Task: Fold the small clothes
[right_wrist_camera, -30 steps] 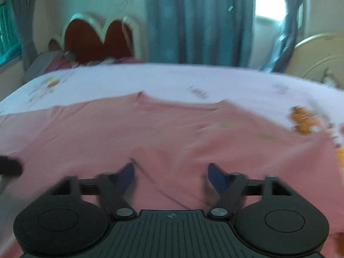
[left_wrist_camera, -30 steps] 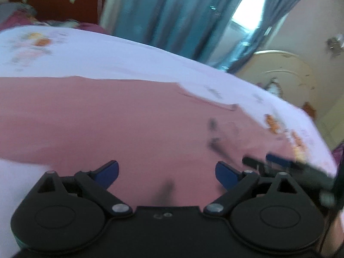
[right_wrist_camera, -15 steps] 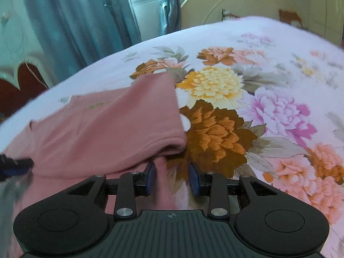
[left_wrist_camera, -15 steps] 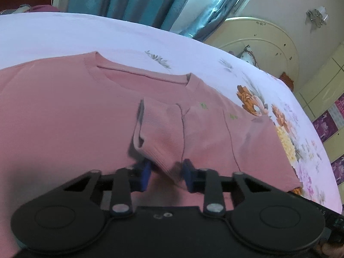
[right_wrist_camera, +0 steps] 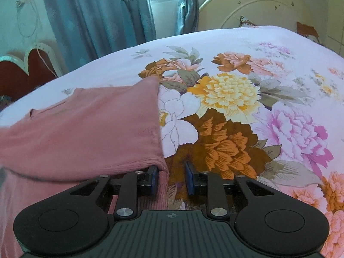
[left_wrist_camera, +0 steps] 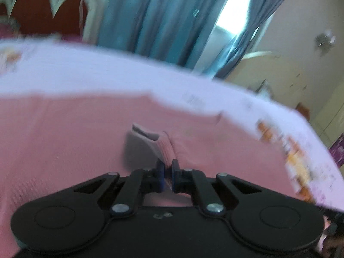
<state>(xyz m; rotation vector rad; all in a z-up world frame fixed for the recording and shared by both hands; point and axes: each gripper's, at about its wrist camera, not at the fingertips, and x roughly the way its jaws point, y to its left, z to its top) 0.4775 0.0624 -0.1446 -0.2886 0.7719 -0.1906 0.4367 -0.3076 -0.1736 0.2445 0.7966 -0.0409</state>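
Note:
A pink knit top [left_wrist_camera: 64, 133] lies spread on the bed. My left gripper [left_wrist_camera: 168, 173] is shut on a ribbed cuff or hem of the top [left_wrist_camera: 165, 148] and holds it over the top's body; this view is blurred. In the right wrist view the top [right_wrist_camera: 90, 124] has its side folded over, the fold edge running toward me. My right gripper [right_wrist_camera: 171, 177] is open, its left finger [right_wrist_camera: 153, 177] against the fold's corner, with nothing held.
The bed carries a white sheet with large flowers [right_wrist_camera: 225, 116]. Blue curtains [left_wrist_camera: 154, 17] and a window stand behind. A red and cream headboard [left_wrist_camera: 43, 13] is at the far left, a cream footboard [right_wrist_camera: 258, 6] at the far right.
My left gripper has closed tight on the cuff and swung left, so the view blurs. My right gripper has opened wider and let go of the folded edge, which now lies flat.

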